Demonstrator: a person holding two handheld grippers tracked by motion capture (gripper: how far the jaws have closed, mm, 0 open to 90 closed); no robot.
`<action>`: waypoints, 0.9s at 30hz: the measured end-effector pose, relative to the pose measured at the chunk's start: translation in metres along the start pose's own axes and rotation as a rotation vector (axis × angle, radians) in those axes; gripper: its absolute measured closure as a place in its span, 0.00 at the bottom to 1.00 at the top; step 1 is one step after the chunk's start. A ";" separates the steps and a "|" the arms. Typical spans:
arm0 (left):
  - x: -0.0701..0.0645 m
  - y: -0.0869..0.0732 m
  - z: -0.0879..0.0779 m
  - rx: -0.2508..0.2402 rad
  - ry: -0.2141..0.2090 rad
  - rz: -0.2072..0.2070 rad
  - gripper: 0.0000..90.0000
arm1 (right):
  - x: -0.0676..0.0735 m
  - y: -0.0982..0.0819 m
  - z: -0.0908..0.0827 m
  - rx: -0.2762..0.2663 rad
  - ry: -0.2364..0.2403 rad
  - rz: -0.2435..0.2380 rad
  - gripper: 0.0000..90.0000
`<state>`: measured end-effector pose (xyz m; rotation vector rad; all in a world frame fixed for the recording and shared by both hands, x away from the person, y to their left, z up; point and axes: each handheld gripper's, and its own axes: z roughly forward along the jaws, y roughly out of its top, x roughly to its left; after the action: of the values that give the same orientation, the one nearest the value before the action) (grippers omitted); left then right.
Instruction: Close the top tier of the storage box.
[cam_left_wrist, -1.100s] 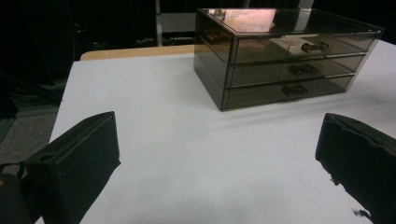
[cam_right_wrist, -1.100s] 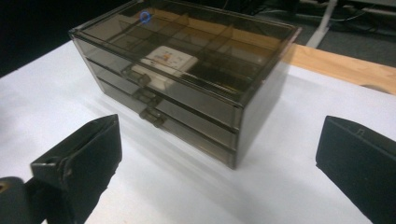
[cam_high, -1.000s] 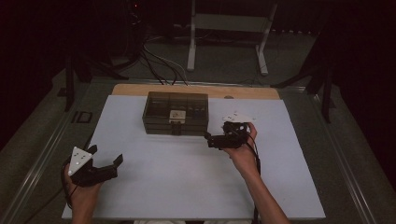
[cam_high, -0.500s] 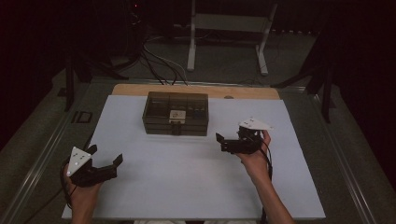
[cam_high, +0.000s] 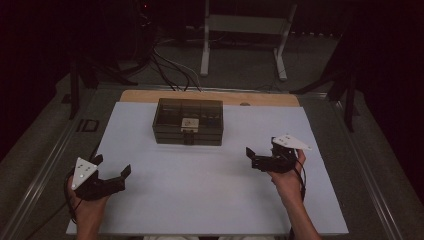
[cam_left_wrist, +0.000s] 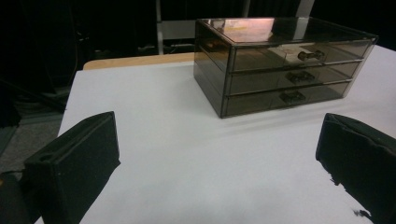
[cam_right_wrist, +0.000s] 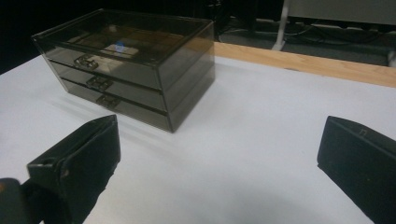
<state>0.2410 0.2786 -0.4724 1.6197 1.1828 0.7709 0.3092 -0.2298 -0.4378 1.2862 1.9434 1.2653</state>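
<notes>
White sheeting covers the surface (cam_high: 210, 200), leaving a strip of bare wood (cam_high: 210, 96) along the far edge, and dark floor with cables and a metal stand (cam_high: 245, 30) lies beyond that. Toward the far middle of the sheet sits a smoky, see-through drawer box (cam_high: 188, 121) with three drawers stacked one above another, all pushed in, their small handles facing the person; it stands a little in from the wooden strip. Open white sheet surrounds it on the left, right and near sides. The left tool (cam_high: 111, 166) is held in the person's left hand (cam_high: 89, 210) close to the near left corner, well apart from the box, its jaws spread wide with nothing between them. The right tool (cam_high: 252, 158) is held in the right hand (cam_high: 286, 179) to the right of the box and nearer the person, also clear of it, jaws likewise spread and empty. In both gripper views the box appears ahead across bare sheet, between and beyond the two black jaws.
</notes>
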 end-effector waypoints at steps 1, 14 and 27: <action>0.000 0.000 0.000 -0.002 -0.001 -0.001 0.01 | -0.001 -0.001 -0.002 -0.001 -0.003 -0.002 0.00; 0.000 0.000 0.000 0.001 -0.011 0.005 0.01 | -0.009 -0.020 -0.023 -0.030 -0.026 -0.004 0.00; -0.001 0.000 0.000 -0.001 -0.027 0.006 0.01 | -0.013 -0.041 -0.036 -0.079 -0.053 0.027 0.00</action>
<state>0.2408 0.2780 -0.4726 1.6288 1.1583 0.7512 0.2687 -0.2618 -0.4589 1.2974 1.8273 1.2940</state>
